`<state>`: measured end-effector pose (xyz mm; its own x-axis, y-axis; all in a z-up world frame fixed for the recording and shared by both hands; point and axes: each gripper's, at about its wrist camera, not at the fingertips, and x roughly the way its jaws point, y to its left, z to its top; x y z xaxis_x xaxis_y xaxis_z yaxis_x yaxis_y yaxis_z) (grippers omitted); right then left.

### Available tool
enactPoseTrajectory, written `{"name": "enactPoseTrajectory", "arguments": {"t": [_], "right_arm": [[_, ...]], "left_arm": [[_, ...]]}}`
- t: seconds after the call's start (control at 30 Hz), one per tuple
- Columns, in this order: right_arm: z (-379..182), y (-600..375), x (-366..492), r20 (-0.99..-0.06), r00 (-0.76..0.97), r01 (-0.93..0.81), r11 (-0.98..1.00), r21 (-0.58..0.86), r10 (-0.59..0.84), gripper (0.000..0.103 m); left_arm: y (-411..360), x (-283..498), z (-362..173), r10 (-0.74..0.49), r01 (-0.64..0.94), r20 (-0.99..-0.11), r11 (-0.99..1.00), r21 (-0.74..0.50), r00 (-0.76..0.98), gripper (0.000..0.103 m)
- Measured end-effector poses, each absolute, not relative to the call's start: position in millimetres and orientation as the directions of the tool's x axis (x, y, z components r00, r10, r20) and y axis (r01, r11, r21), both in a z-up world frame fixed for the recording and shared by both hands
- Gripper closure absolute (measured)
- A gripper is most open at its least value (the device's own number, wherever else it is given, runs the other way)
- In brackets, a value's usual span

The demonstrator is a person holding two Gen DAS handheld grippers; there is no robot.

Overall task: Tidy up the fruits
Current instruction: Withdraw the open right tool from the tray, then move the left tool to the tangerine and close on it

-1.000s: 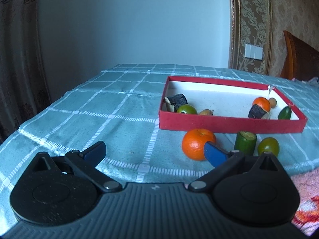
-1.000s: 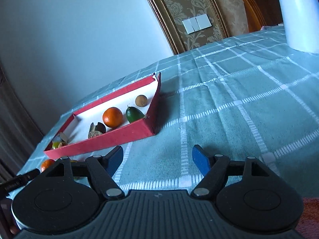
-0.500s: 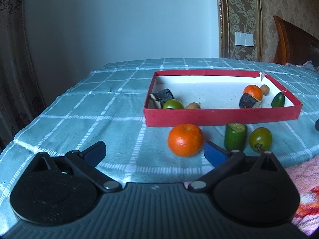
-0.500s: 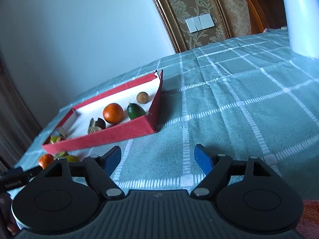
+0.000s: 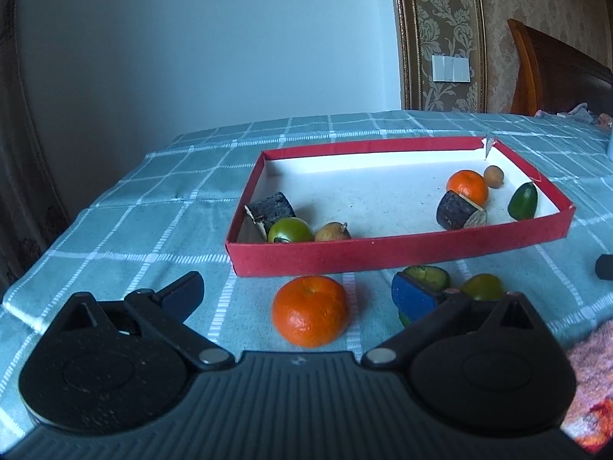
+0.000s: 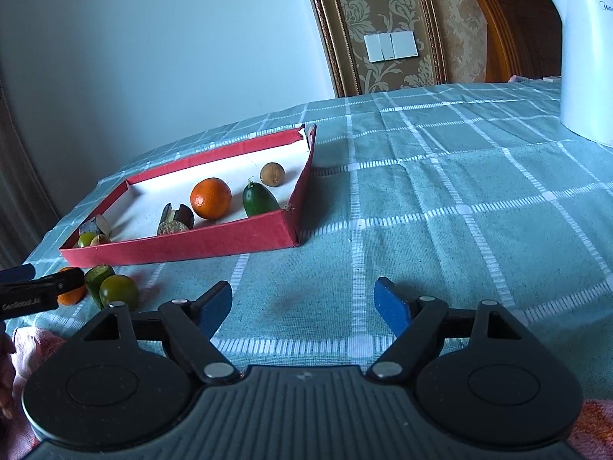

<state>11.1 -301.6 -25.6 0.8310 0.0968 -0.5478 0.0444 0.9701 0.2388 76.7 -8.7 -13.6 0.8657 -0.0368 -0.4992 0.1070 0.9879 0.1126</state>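
Left wrist view: teal checked tablecloth [image 5: 126, 226]; wall switch plate [image 5: 451, 69] and wooden headboard [image 5: 555, 73] behind. A loose orange [image 5: 310, 315] lies on the cloth just in front of the red tray [image 5: 383, 255]. The right blue pad partly hides a cut green fruit piece [image 5: 428, 276]; a round green fruit [image 5: 482, 286] sits beside that. Left gripper [image 5: 297, 299]: jaws wide apart, holding nothing, the orange lying between the fingers without visible contact. Tray contents, left corner: 1 dark cut chunk [image 5: 270, 209], 1 green fruit [image 5: 290, 230], 1 tan fruit [image 5: 332, 232]. Right end: 1 orange [image 5: 468, 187], 1 dark chunk [image 5: 458, 211], 1 small brown fruit [image 5: 493, 176], 1 dark green oval fruit [image 5: 523, 201].

Right wrist view: white kettle [image 6: 586, 65] at the far right of the cloth. Right gripper [image 6: 303, 304]: fingers spread wide, empty, over bare cloth, well apart from the tray [image 6: 184, 247]. The left gripper's arm [image 6: 38, 289] enters at the left, overlapping the loose orange [image 6: 71, 295].
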Motion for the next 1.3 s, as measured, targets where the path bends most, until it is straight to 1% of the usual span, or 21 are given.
{"name": "enactPoseTrajectory", "arguments": {"t": [0.17, 0.27, 0.3, 0.33, 0.4, 0.5, 0.57, 0.67, 0.7, 0.73, 1.1, 1.3], "right_arm": [[-25, -301, 11, -0.548, 0.831, 0.044, 0.97, 0.238, 0.096, 0.022], [-25, -301, 11, -0.548, 0.831, 0.045, 0.97, 0.239, 0.097, 0.021], [-25, -301, 11, -0.548, 0.831, 0.045, 0.97, 0.239, 0.097, 0.021], [-25, -301, 11, -0.547, 0.831, 0.045, 0.97, 0.241, 0.098, 0.021], [-25, -301, 11, -0.545, 0.832, 0.044, 0.968, 0.246, 0.101, 0.021], [-25, -303, 11, -0.541, 0.834, 0.043, 0.965, 0.259, 0.108, 0.021], [-25, -303, 11, -0.539, 0.835, 0.043, 0.964, 0.264, 0.11, 0.021], [-25, -304, 11, -0.538, 0.836, 0.043, 0.963, 0.266, 0.111, 0.021], [-25, -304, 11, -0.538, 0.836, 0.043, 0.963, 0.266, 0.111, 0.021], [-25, -304, 11, -0.538, 0.835, 0.043, 0.963, 0.266, 0.111, 0.021], [-26, -304, 11, -0.54, 0.835, 0.043, 0.965, 0.26, 0.108, 0.021], [-26, -304, 11, -0.54, 0.835, 0.044, 0.964, 0.261, 0.108, 0.021]], "left_arm": [[1, 88, -21, -0.04, 0.086, -0.542, 0.994, 0.06, 0.839, 0.0], [9, 91, -22, -0.047, 0.067, -0.557, 0.998, 0.015, 0.829, 0.006], [11, 93, -23, -0.058, 0.069, -0.566, 0.998, -0.001, 0.822, 0.015], [13, 94, -24, -0.065, 0.07, -0.577, 0.997, -0.013, 0.814, 0.021], [15, 95, -25, -0.07, 0.07, -0.584, 0.997, -0.022, 0.809, 0.025], [14, 93, -25, -0.087, 0.089, -0.576, 0.996, -0.025, 0.813, 0.033], [13, 92, -24, -0.101, 0.105, -0.568, 0.994, -0.026, 0.817, 0.043], [11, 89, -22, -0.102, 0.112, -0.552, 0.994, -0.017, 0.827, 0.049], [10, 88, -22, -0.101, 0.112, -0.549, 0.994, -0.013, 0.829, 0.056], [9, 88, -22, -0.097, 0.111, -0.55, 0.994, -0.008, 0.83, 0.06], [12, 86, -20, -0.086, 0.087, -0.545, 0.996, -0.025, 0.834, 0.062], [15, 82, -18, -0.083, 0.078, -0.52, 0.996, -0.032, 0.85, 0.062]]}}
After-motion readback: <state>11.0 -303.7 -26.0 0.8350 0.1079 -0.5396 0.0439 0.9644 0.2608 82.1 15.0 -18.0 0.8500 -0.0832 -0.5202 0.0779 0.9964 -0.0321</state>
